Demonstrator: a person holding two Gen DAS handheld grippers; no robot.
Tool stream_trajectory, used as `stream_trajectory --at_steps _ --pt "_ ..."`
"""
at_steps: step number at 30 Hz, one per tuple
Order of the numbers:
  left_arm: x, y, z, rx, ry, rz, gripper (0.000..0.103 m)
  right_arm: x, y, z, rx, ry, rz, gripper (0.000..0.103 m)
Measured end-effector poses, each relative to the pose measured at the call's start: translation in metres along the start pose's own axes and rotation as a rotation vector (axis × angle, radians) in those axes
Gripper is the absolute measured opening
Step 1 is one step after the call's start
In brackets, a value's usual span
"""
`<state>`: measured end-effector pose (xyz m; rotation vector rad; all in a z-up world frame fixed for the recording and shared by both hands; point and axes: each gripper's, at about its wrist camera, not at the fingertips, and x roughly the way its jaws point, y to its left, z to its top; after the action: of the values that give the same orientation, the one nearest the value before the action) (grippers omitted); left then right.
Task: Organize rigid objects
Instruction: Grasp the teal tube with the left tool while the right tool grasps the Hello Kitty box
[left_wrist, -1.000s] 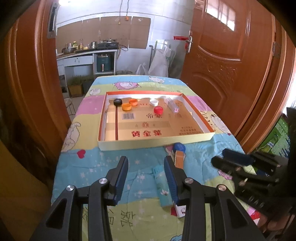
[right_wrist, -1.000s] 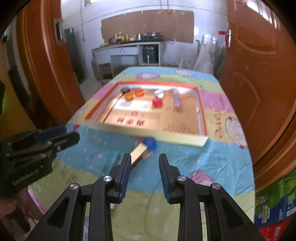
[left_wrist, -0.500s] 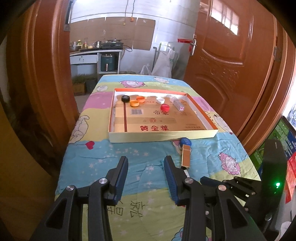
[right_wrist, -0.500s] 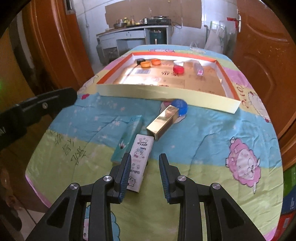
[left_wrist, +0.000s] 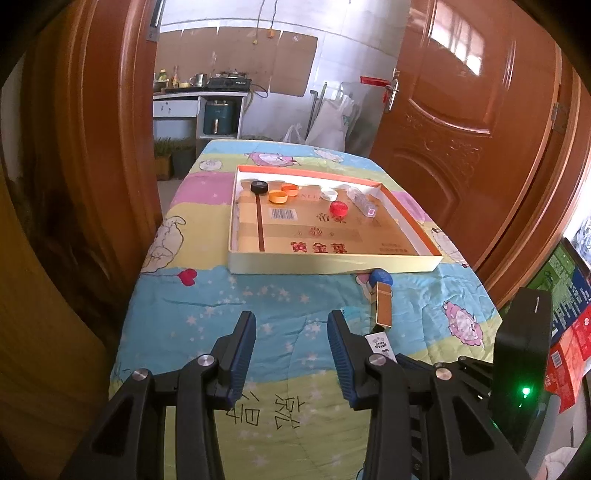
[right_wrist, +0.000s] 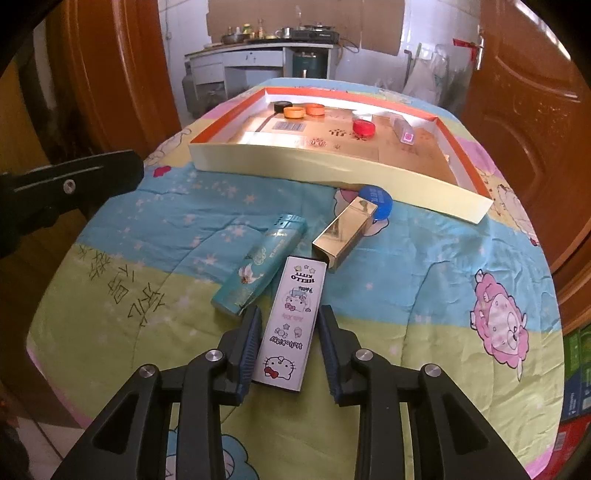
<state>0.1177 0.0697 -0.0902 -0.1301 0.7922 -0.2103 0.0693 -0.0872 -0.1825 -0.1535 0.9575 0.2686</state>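
Note:
A white Hello Kitty box (right_wrist: 291, 325) lies flat on the quilt, its near half between the open fingers of my right gripper (right_wrist: 289, 349); the pads (right_wrist: 251, 341) stand beside its long sides with small gaps. A teal box (right_wrist: 262, 264) lies just left of it, a gold box (right_wrist: 345, 230) and a blue cap (right_wrist: 380, 201) beyond. The shallow cardboard tray (right_wrist: 332, 168) holds black, orange, white and red caps and a clear case. My left gripper (left_wrist: 291, 354) is open and empty above the quilt; the gold box (left_wrist: 383, 306) is ahead to its right.
The table has a cartoon quilt (left_wrist: 207, 314). Wooden doors (left_wrist: 461, 110) stand close on both sides. The left gripper's body (right_wrist: 66, 184) shows at the left of the right wrist view. Coloured cartons (left_wrist: 565, 295) sit on the floor at right.
Both grippers have drawn back toward the near edge of the table. My right gripper has come lower, and the Hello Kitty box now lies between its open fingers.

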Motion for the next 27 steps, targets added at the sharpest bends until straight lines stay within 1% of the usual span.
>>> stream_trajectory --at_steps 3,9,15,22,27 --pt "0.003 -0.003 -0.001 0.007 0.006 -0.018 0.04 -0.002 -0.002 -0.001 -0.001 0.0 0.002 0.03" --pt "0.015 -0.023 -0.005 0.052 0.038 -0.053 0.04 -0.015 -0.012 -0.009 0.007 -0.02 -0.005 0.029" --pt "0.034 -0.046 -0.009 0.105 0.079 -0.074 0.04 -0.028 -0.037 -0.018 0.063 -0.034 -0.024 0.028" --pt "0.07 -0.063 -0.019 0.173 0.153 -0.032 0.04 -0.031 -0.061 -0.023 0.115 -0.04 -0.033 0.028" --pt "0.087 -0.063 -0.022 0.193 0.173 0.011 0.04 -0.028 -0.069 -0.024 0.132 -0.039 -0.022 0.028"
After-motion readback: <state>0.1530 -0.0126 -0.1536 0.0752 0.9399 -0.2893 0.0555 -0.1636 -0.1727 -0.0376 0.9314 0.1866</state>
